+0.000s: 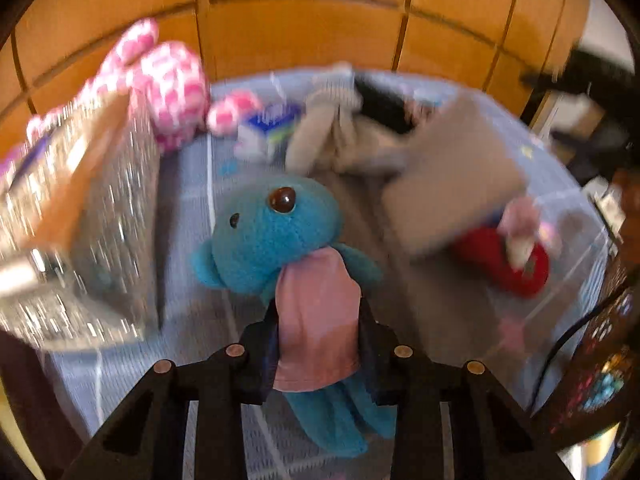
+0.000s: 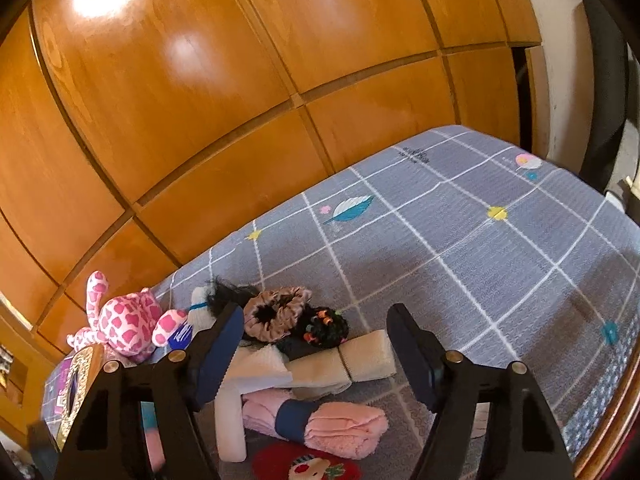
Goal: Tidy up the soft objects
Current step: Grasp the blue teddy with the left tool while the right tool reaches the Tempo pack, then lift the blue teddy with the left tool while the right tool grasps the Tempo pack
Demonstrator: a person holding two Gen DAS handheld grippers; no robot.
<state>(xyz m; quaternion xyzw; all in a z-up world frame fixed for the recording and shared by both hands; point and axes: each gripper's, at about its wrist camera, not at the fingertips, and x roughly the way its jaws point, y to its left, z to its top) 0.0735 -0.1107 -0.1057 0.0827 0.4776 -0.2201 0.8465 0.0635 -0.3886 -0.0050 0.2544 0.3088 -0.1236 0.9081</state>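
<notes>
Orange wooden panels (image 2: 224,112) are seen behind a grey checked bedspread (image 2: 480,248). A blue teddy bear (image 1: 276,236) in a pink shirt is clamped between the pads of the left gripper (image 1: 318,340), above the bedspread. The right gripper (image 2: 316,356) is held open over rolled towels (image 2: 340,364), none gripped. A pink spotted plush (image 2: 124,324) is propped by the panelled edge.

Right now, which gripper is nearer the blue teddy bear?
Left. The left gripper is shut on the blue teddy bear, pads pressing its pink-shirted body. The right gripper stands open over the rolled cloths, with no bear between its fingers.
</notes>
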